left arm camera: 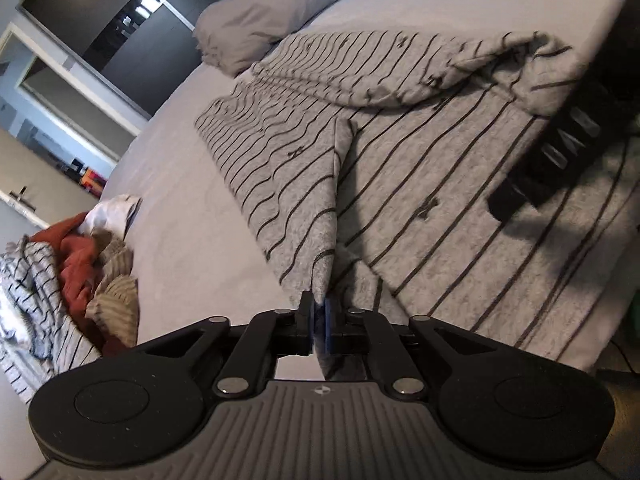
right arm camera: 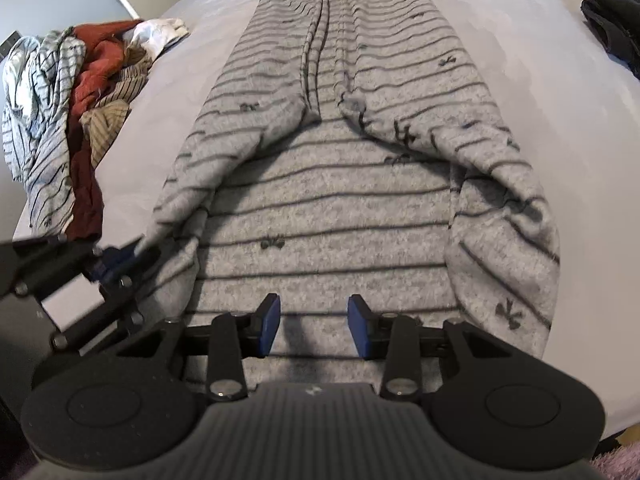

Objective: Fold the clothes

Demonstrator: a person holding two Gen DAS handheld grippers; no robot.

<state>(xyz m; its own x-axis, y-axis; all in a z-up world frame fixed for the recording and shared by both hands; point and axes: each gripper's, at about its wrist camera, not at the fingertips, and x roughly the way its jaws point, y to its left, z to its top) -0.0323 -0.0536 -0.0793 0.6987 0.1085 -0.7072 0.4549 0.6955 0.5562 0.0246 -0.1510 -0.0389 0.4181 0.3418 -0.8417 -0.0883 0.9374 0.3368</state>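
Striped grey garment [right arm camera: 320, 208] on bed [right arm camera: 540, 60], left claw [left arm camera: 319, 320] clamped on its edge, right claw [right arm camera: 314, 326] apart above it.

the striped sweater [right arm camera: 320, 208] ahead of the right gripper [right arm camera: 314, 326] is fuzzy heathered knit; the bedsheet [right arm camera: 500, 32] beyond looks smooth, matt cloth.
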